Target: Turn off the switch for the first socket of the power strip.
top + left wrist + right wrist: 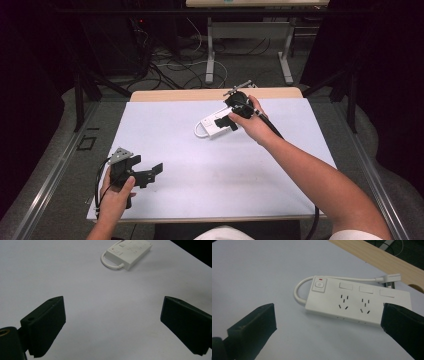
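A white power strip [214, 126] [128, 252] [357, 302] lies flat on the white table sheet [210, 165], right of centre toward the back. It has a round switch [319, 285] at one end, and its short cable loops round to a white plug [390, 278]. My right gripper [227, 120] [329, 327] hovers just above the strip, open, with its jaws wide apart and nothing between them. My left gripper [150, 172] [112, 327] is held near the table's front left, also open and holding nothing, well away from the strip.
The sheet leaves a bare wooden strip [215, 94] [372, 255] of table along the far edge. Beyond it, the legs of another table [210, 50] stand among loose cables [175, 65] on the floor. Dark curtains hang on both sides.
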`<state>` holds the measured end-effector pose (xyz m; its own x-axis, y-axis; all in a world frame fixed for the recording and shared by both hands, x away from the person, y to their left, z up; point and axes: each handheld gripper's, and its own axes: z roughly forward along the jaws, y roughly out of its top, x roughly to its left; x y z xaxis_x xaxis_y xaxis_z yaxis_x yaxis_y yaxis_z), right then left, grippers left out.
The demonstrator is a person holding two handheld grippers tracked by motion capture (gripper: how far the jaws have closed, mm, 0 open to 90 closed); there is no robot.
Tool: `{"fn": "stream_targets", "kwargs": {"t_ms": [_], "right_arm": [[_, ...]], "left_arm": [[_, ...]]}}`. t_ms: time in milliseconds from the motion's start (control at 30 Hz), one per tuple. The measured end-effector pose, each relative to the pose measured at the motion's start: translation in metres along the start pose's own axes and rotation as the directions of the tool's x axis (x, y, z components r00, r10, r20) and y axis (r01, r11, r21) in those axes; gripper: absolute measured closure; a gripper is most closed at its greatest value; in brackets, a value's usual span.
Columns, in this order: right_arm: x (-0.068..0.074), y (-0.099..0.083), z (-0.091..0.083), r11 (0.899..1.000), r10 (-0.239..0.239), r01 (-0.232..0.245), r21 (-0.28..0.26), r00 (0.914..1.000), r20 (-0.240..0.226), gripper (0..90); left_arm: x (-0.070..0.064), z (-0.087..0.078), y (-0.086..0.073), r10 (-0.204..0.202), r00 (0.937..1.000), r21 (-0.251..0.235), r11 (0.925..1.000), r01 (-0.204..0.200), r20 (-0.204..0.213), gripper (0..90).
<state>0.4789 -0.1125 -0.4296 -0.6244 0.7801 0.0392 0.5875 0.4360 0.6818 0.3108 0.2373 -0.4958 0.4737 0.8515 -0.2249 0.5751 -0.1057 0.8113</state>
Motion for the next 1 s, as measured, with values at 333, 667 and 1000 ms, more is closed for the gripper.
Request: {"fn": "stream_targets", "kwargs": {"t_ms": [333,667,1000], "right_arm": [[0.002,-0.026,-0.029,1.0,-0.018,0.018,-0.013,0.9998,-0.007,0.0],[-0.006,-0.058,-0.054,0.999,-0.02,0.02,-0.036,0.9998,-0.002,0.0],[-0.011,-0.087,-0.073,0.998,-0.021,0.021,-0.064,0.9998,0.001,0.0]], "left_arm": [[-0.001,0.0,0.0,0.0,1.0,-0.007,1.0,0.0,-0.001,5.8],[-0.001,-0.001,0.0,0.0,1.0,-0.004,1.0,0.0,-0.006,5.8],[-0.002,-0.001,0.0,0.003,1.0,-0.003,1.0,-0.004,-0.006,5.8]]}}
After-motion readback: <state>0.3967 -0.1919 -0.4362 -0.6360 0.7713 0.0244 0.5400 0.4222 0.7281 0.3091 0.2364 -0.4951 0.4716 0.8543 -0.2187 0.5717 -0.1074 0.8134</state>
